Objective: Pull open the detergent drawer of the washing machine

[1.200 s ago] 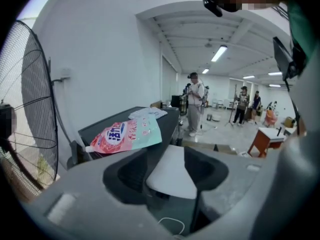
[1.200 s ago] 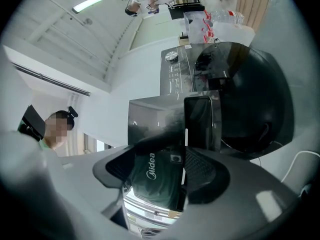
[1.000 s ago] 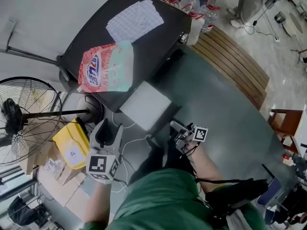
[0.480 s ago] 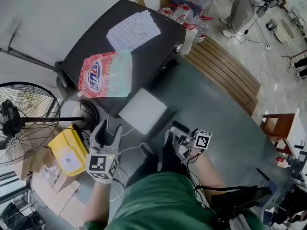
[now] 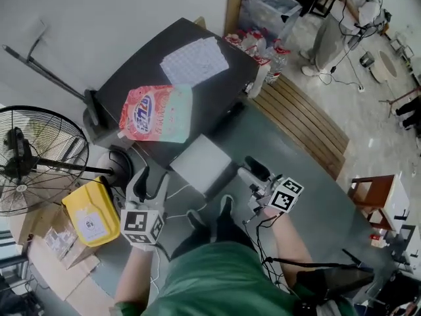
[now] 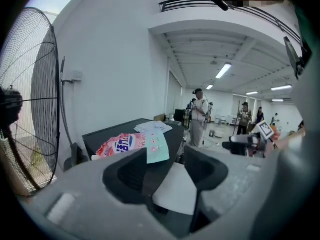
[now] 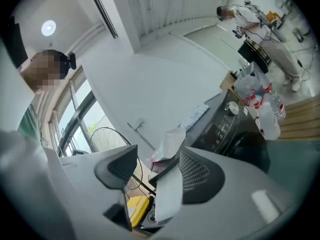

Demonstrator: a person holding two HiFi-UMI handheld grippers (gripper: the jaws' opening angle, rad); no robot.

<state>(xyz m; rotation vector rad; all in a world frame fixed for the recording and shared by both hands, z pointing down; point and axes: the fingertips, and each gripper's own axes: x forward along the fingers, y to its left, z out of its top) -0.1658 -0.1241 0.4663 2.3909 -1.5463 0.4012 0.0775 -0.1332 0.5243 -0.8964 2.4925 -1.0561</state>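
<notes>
At the front of the washing machine (image 5: 220, 87), the detergent drawer (image 5: 200, 163) juts out white, apparently pulled open already, so little seems left. The left gripper (image 5: 150, 180) waits at its 8 o'clock, jaws apart and empty. The right gripper (image 5: 254, 173), at 4 o'clock, has its jaws closing on nothing.
</notes>
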